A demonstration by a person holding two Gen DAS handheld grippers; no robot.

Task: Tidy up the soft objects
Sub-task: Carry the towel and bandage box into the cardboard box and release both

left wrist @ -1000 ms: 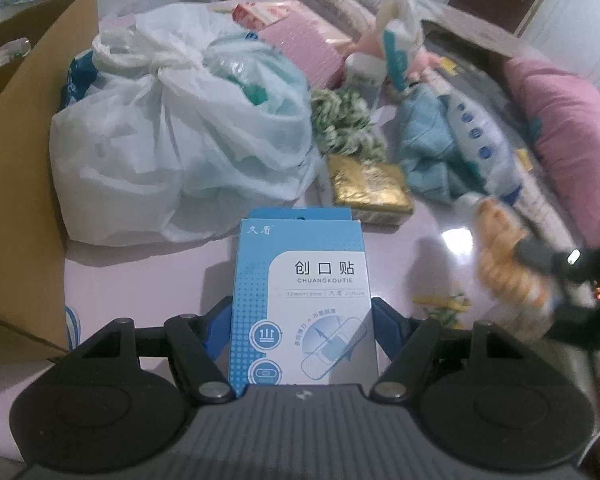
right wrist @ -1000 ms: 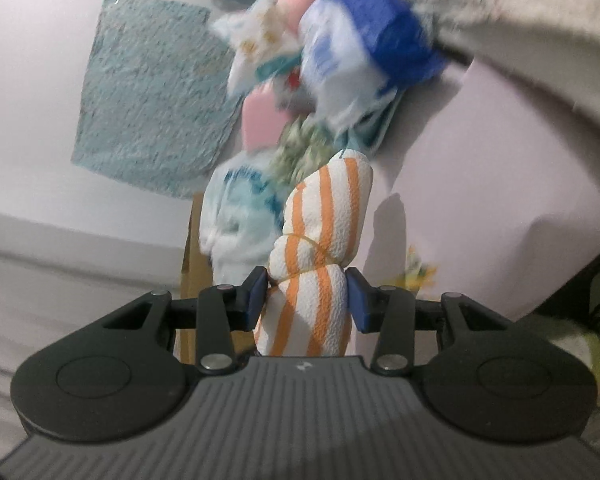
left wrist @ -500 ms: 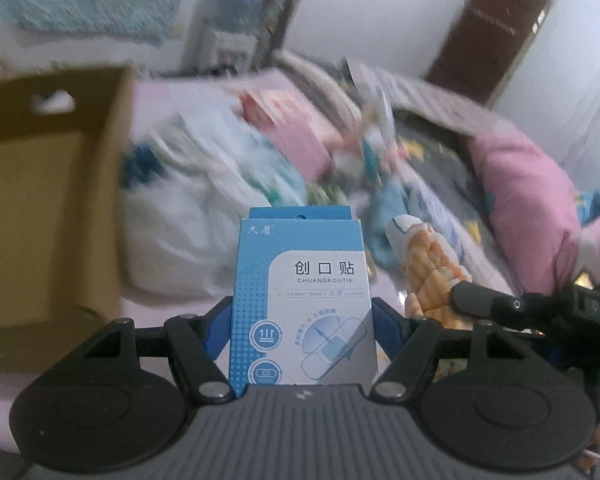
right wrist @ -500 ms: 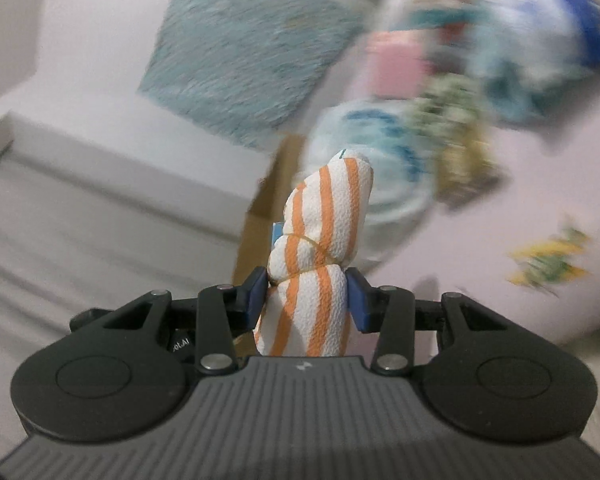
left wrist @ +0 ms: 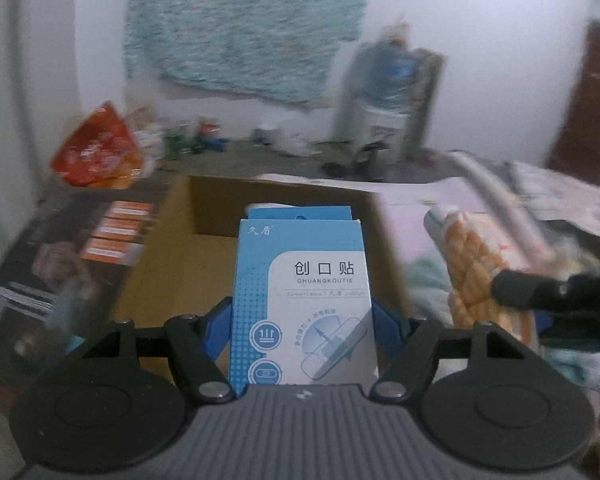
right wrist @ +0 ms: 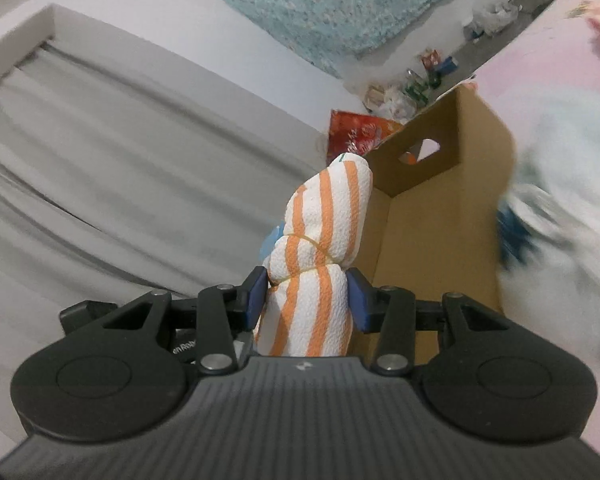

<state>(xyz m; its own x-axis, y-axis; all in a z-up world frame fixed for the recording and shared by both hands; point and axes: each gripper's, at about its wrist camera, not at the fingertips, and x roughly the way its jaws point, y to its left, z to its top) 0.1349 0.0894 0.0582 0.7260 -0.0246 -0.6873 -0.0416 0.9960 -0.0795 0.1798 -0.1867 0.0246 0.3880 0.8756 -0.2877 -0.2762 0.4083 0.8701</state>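
My left gripper (left wrist: 302,316) has its blue pads pressed on both sides of a flat, glossy blue-and-white cardboard carton of adhesive bandages (left wrist: 300,300), which stands upright between the jaws with its printed face toward the camera. Straight ahead of it and lower lies an open brown corrugated cardboard box (left wrist: 276,208), its plain inner walls showing. To the right of the carton I see my right gripper (left wrist: 540,288) come in from the side, dark and blurred, carrying a rolled white towel with orange stripes (left wrist: 472,256). Further out on the left sits a crinkly red-orange plastic bag (left wrist: 96,148), and on the wall hangs a fuzzy, speckled teal cloth (left wrist: 244,24). In the right wrist view, my right gripper (right wrist: 306,292) is clamped on the same rolled towel (right wrist: 324,240); its fabric is pebbly, bound with a thin yellow rubber band (right wrist: 304,240) just ahead of the pads, the rounded end pointing away. Just beyond its tip stands the box's wall (right wrist: 432,216) with a cut-out handle hole. Pale grey pleated curtains (right wrist: 120,160) fill the left.
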